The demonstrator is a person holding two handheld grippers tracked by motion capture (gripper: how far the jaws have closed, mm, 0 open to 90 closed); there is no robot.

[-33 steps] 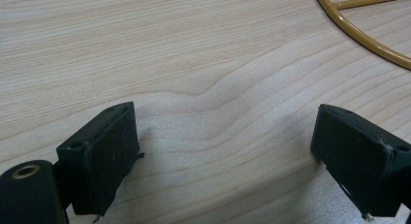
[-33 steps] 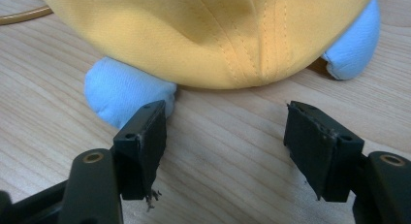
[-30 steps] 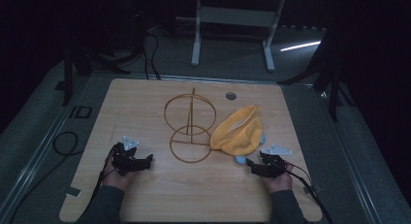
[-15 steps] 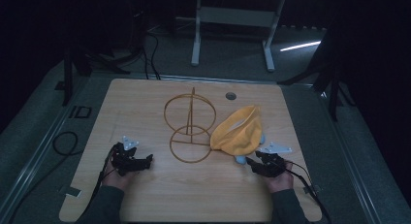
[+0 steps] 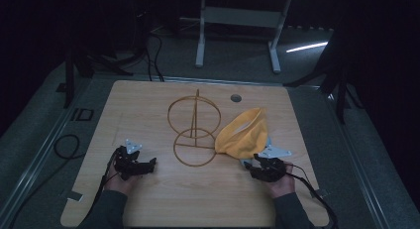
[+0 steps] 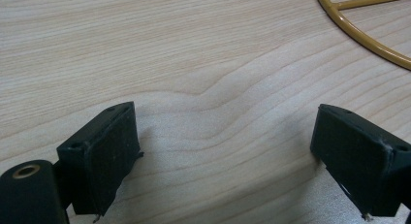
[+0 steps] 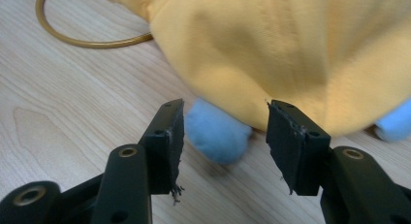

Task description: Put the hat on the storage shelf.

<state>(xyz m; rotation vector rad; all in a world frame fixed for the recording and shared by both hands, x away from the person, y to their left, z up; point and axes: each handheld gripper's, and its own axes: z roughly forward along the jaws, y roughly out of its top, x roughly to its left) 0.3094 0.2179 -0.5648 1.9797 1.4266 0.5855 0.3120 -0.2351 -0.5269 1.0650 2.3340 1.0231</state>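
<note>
On the desk (image 5: 148,115), right side, a yellow cloth (image 7: 291,54) sits draped over something with blue feet, just beside the gold wire stand (image 5: 194,127). Right gripper (image 7: 225,132) has just been closing, jaws apart around one blue foot (image 7: 215,134), not pinching. Left gripper (image 6: 225,151) is spread wide over bare wood.

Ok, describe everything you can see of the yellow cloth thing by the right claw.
The yellow cloth looks like soft fleece, bunched into a rounded, open-mouthed heap on the wooden table. It lies beside the gold wire stand. Light-blue soft ends poke out beneath its near edge. The right claw straddles one blue end, pads apart from it.
</note>
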